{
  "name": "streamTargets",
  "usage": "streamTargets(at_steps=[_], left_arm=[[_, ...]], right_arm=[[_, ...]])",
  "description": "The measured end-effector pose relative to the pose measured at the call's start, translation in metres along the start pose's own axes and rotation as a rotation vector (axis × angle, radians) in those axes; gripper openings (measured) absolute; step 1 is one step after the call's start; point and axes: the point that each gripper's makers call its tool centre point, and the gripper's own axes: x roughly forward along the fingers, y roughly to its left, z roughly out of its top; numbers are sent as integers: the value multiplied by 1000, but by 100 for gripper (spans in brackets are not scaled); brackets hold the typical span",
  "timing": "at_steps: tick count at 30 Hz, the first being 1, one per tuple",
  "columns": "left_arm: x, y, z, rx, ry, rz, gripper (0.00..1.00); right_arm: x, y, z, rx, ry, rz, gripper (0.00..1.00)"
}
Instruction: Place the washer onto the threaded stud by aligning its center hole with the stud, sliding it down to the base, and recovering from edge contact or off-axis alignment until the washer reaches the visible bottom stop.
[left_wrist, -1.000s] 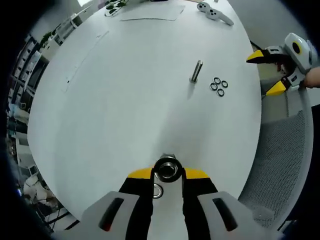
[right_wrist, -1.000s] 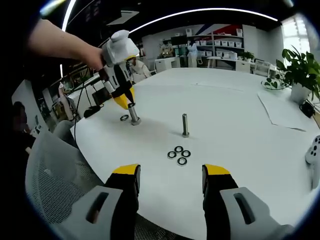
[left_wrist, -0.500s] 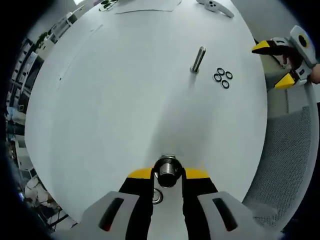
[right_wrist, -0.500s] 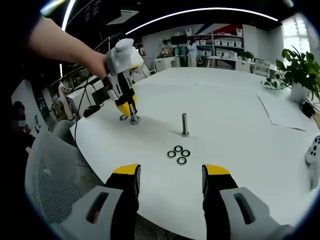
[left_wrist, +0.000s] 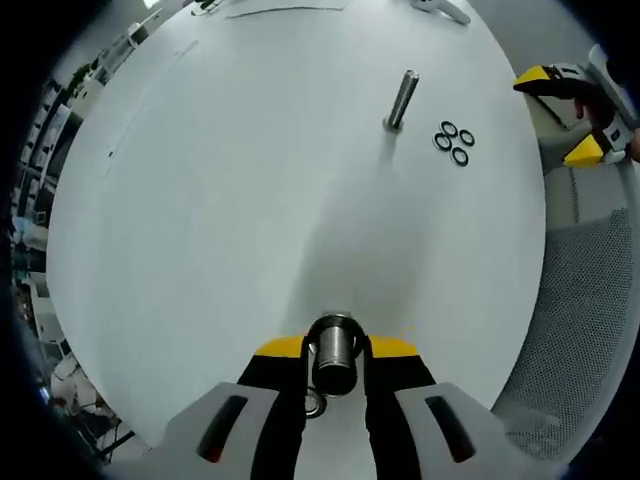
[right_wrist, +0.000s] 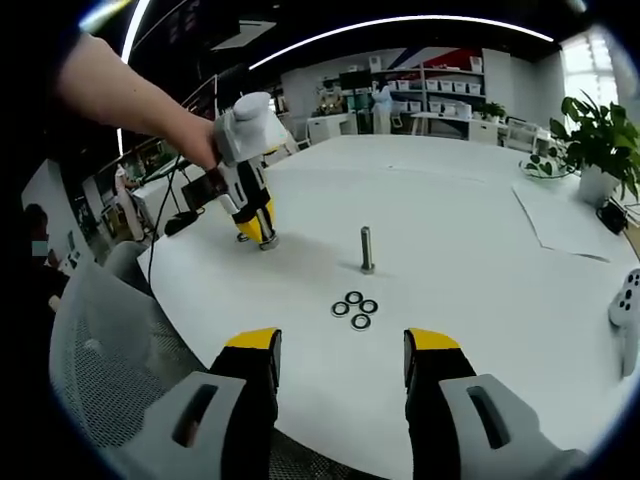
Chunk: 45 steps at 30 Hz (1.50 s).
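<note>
Left gripper (left_wrist: 336, 350) is clamped on an upright threaded stud (left_wrist: 335, 352); one washer (left_wrist: 314, 405) lies beside its base. Right gripper (right_wrist: 340, 355) hangs spread apart, near four loose washers (right_wrist: 354, 308)

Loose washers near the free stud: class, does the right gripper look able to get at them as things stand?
Probably yes: the right gripper is open, and bare table lies between it and the washers.

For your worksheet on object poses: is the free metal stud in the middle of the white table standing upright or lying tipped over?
Upright. In the right gripper view the stud rises straight from the white table, base down, beside the four loose washers.
</note>
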Motion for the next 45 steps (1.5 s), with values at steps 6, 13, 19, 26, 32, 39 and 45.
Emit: streamTargets(at_steps=[6,13,19,26,32,39,45], left_arm=[[2,0,-1,-20,-10,5,19],[2,0,0,-31,-16,8,20],[2,3,0,-80,-42,-8,20],[3,2,-3,-114,-53,-12,21],[3,4,-7,-114,-59,-2,22],[1,4,-12,-148,-72,-5,25],[-2,12,-20,-168,-67,3,25]], right_arm=[[0,0,0,-2,4,1,52],[1,1,-1,-4,7,3,52],[1,0,-1,-5,7,2,52],[0,0,-1,-4,8,1,52],[1,1,-2,-5,11,2,52],[1,0,-3,-6,13,2,52],[1,0,-2,-6,12,1,52]])
